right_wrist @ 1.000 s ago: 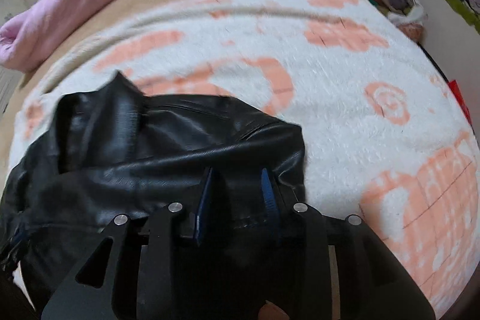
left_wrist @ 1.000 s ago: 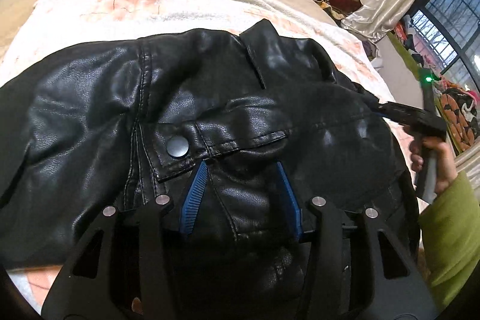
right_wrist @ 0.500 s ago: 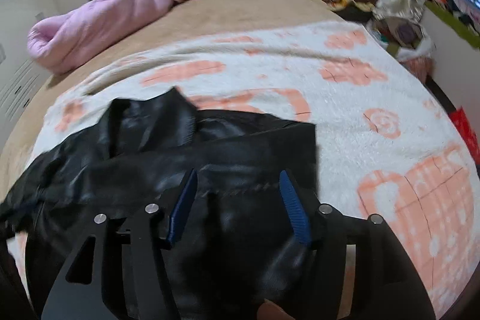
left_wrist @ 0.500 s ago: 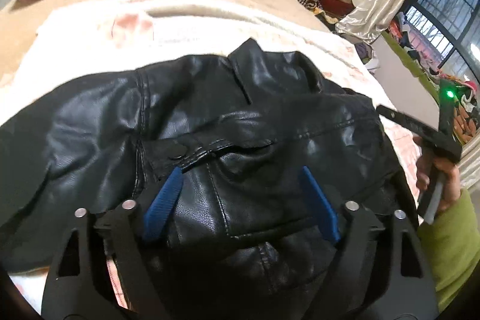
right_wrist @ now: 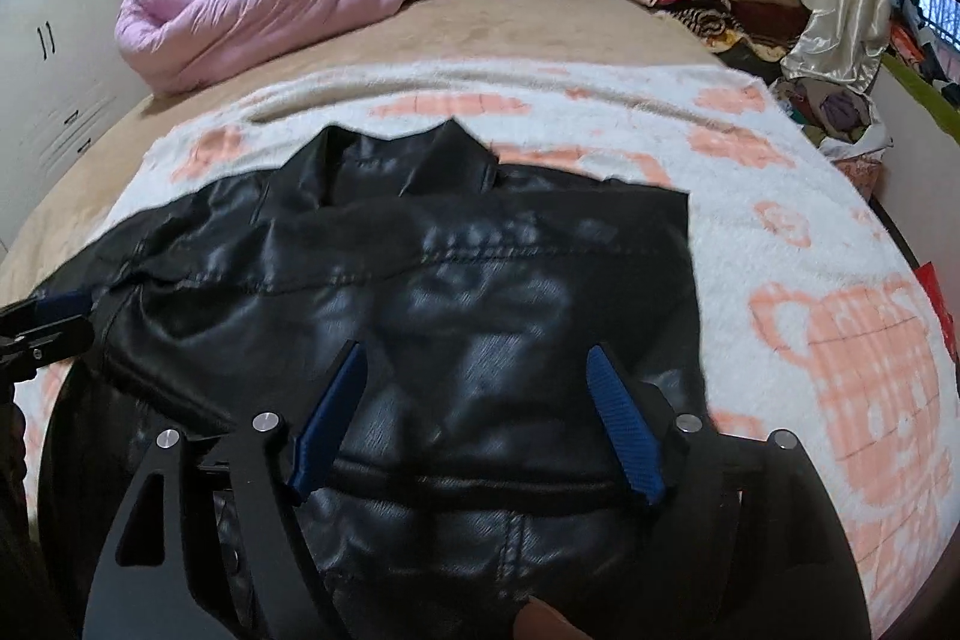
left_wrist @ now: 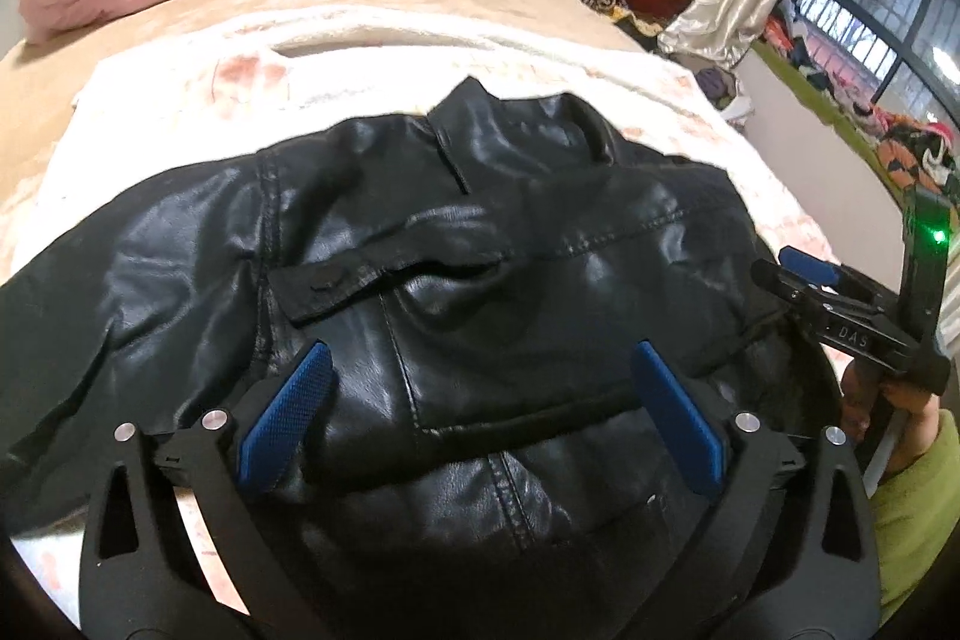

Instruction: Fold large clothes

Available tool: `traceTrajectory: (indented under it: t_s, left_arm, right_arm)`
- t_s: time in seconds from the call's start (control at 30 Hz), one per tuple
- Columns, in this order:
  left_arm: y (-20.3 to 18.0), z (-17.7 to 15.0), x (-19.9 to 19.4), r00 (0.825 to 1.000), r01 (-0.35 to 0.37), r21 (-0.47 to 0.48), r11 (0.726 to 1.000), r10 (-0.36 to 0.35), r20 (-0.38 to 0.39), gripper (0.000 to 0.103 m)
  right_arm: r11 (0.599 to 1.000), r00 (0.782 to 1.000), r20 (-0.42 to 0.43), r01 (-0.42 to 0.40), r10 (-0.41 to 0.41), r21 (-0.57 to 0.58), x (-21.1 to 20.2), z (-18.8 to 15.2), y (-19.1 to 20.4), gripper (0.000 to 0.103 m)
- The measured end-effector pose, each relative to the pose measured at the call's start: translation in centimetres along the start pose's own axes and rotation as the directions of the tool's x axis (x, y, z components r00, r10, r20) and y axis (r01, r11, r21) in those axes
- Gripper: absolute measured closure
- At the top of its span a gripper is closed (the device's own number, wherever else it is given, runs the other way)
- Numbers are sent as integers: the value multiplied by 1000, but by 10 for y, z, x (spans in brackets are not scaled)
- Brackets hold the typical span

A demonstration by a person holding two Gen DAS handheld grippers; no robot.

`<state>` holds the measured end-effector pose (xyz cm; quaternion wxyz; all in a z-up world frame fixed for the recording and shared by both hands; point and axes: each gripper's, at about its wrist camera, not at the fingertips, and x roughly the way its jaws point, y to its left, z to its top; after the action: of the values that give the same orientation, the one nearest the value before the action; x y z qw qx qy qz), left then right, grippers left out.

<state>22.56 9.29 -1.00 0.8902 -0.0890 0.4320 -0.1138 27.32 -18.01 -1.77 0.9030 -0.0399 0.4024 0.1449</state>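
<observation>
On the bed (right_wrist: 540, 34), jacket (left_wrist: 480, 280) lies on the blanket (right_wrist: 780, 220), right side folded over; I judge this fold just released; next needs a fresh grip on the left side. Left gripper (left_wrist: 480, 418) and right gripper (right_wrist: 477, 424): fingers apart, nothing clamped; both have just been opening, and have drawn back since the earlier frame.
</observation>
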Motion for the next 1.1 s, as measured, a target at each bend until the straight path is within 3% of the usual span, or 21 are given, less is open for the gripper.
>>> traceTrajectory:
  t_s: [0.13, 0.33, 0.4, 0.5, 0.6, 1.1]
  left_arm:
    - [1, -9, 18, 998, -37, -2, 999, 37, -43, 9]
    - [5, -16, 29, 996, -63, -6, 998, 62, -69, 9]
    - [6, -17, 24, 997, -63, -12, 998, 62, -53, 9]
    - [8, -19, 13, 998, -59, -37, 998, 58, -34, 9]
    - [10, -21, 3, 997, -80, -56, 995, 79, -22, 9]
    - [31, -33, -42, 982, -171, -166, 971, 181, 47, 9]
  right_arm:
    - [1000, 997, -68, -20, 21, 9, 13, -9, 2, 29]
    - [999, 990, -139, 22, -19, 23, 35, -24, 0, 28]
    - [999, 992, -125, 35, -32, 18, 31, -24, 3, 27]
    - [999, 997, -73, -22, 24, 37, 14, -23, 9, 18]
    - [999, 999, -34, -29, 30, 35, 3, -24, 15, 8]
    - [999, 998, 45, -49, 49, 0, -36, -23, 47, 5]
